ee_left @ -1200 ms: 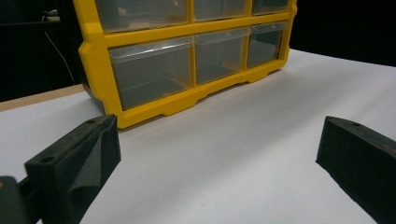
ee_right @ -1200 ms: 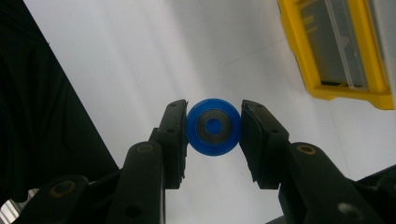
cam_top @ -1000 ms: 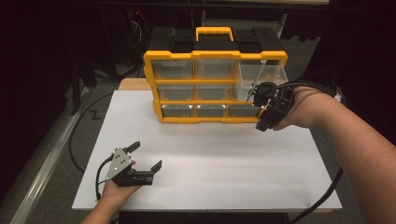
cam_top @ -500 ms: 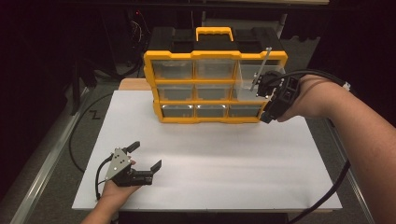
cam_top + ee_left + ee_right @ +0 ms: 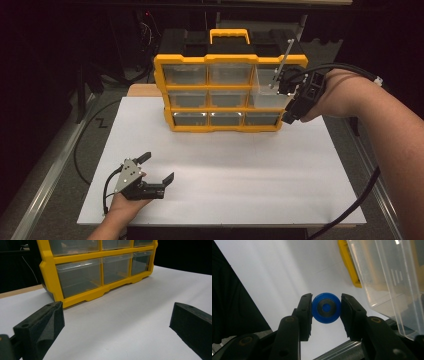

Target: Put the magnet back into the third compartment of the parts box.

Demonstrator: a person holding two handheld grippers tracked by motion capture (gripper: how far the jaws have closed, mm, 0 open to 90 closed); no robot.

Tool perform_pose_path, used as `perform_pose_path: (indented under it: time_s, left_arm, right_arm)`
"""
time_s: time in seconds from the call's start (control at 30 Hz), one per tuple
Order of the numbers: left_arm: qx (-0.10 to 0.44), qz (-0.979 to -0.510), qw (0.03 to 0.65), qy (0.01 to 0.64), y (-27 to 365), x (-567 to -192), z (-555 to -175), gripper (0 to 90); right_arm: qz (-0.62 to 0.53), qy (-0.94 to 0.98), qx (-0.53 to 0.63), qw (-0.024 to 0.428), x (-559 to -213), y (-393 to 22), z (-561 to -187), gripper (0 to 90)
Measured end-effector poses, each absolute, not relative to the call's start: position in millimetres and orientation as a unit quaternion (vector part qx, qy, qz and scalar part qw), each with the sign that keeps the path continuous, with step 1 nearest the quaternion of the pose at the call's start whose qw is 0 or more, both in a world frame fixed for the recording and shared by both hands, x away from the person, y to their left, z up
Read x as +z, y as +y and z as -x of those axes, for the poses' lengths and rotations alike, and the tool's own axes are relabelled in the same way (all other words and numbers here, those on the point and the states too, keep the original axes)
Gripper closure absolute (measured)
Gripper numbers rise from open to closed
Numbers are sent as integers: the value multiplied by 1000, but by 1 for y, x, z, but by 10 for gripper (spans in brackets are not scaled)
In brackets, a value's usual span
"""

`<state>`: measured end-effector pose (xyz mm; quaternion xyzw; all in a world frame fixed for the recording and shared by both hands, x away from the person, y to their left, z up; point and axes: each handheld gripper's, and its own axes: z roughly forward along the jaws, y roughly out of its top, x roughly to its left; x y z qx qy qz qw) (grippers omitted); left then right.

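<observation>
On the white bench (image 5: pixel 225 165), the right tongs (image 5: pixel 326 308) grip a blue wheel (image 5: pixel 326 307) beside the pulled-out drawer (image 5: pixel 267 87), probably to store it; the left tongs (image 5: pixel 155 167) rest open.

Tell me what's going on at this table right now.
A person is working with a handheld gripper in each hand at a white table that carries a yellow drawer organizer. The right gripper is shut on a small blue disc with a grey centre, held up beside a clear drawer pulled out at the organizer's upper right. The disc is not yet in the drawer. The left gripper rests open near the table's front edge, holding nothing.
</observation>
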<state>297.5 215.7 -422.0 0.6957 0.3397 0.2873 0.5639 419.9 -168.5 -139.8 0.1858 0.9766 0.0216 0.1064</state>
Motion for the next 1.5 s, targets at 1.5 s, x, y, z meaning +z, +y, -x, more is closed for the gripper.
perform_pose_path:
  time_s: [1.5]
  left_arm:
    - [288,-695,564,341,218,-422,-298,2]
  right_arm:
    - [-188,974,30,125,-90,-155,-454,652]
